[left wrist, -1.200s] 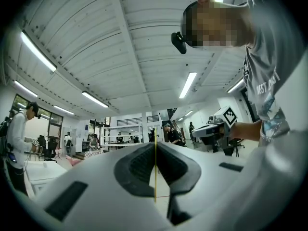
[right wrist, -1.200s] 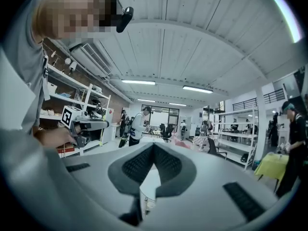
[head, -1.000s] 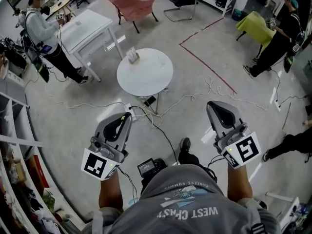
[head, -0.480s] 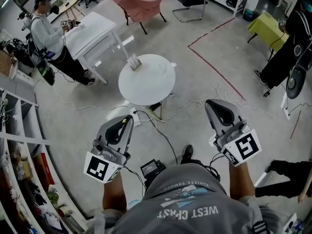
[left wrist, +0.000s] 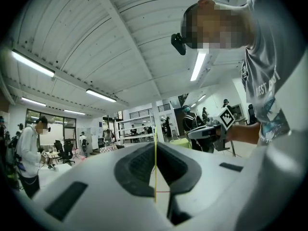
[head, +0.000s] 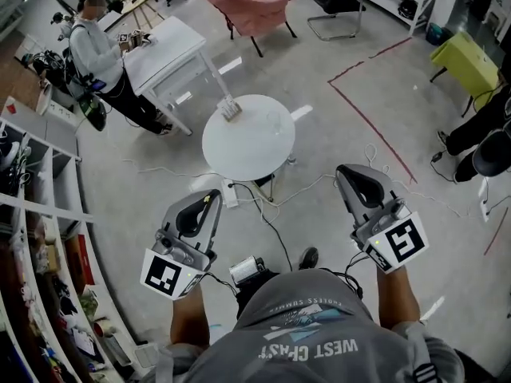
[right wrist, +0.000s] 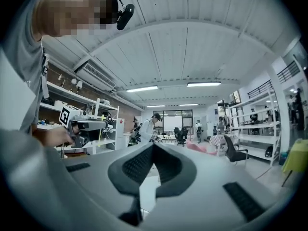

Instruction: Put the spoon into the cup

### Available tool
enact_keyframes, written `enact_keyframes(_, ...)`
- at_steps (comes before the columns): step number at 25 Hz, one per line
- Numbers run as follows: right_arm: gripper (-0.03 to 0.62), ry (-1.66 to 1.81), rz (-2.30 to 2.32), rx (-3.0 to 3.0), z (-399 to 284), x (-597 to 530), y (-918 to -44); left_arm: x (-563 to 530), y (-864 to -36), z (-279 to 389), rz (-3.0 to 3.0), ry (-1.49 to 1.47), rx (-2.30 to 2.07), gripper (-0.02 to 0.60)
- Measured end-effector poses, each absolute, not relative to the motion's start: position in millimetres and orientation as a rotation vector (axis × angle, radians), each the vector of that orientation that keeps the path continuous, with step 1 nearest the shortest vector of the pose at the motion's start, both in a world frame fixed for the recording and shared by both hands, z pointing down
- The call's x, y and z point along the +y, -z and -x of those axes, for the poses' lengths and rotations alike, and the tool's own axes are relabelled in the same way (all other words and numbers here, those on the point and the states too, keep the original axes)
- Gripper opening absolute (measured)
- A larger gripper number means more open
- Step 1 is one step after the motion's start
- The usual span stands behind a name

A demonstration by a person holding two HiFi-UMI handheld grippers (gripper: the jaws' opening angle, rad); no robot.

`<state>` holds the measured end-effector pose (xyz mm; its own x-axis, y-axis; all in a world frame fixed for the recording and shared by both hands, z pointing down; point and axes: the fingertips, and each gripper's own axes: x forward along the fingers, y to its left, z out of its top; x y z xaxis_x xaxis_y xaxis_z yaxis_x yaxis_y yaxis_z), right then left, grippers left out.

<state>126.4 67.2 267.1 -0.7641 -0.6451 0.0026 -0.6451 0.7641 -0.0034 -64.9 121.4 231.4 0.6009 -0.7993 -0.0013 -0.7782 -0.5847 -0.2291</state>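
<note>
- Two grippers: left gripper (head: 214, 196) and right gripper (head: 346, 172), both clenched and empty, pointing level.
- One round white table (head: 255, 146) ahead, well apart from both.
- One small object (head: 231, 110) at its far-left edge.
- Spoon: too small to resolve, so location and axis can't be told.

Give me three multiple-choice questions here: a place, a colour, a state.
1. The round table stands: A. ahead of the person B. behind them C. against a wall
2. The floor tape line is: A. blue B. red C. green
3. The left gripper and right gripper are: A. wide open B. holding a spoon C. shut, empty
1 A: it lies beyond the gripper tips in the head view. 2 B: plainly red. 3 C: each gripper view shows jaws together, nothing between.
</note>
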Motion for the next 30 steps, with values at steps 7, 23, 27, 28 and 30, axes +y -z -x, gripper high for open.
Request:
enact_keyframes(7, 0.002, -0.055, -1.099, -2.954, -142, 54, -279, 98, -235, 47, 2.640, 0.201, 1.268, 0.000)
enact_keyframes(23, 0.002, -0.048, -1.388, -2.780, -165, 16, -290, 18, -242, 25, 2.767, 0.083, 0.960, 0.000)
enact_keyframes(27, 0.002, -0.034, -1.428, -2.762, -143, -1, -282, -5, -243, 47, 2.787, 0.065, 0.923, 0.000)
enact_keyframes(28, 0.002, -0.026, -1.432, -2.757, -137, -5, -280, -11, -242, 53, 2.792, 0.057, 0.915, 0.002)
enact_keyframes(30, 0.002, -0.013, -1.439, -2.740, -123, -12, -278, -21, -243, 64, 2.801, 0.037, 0.897, 0.000)
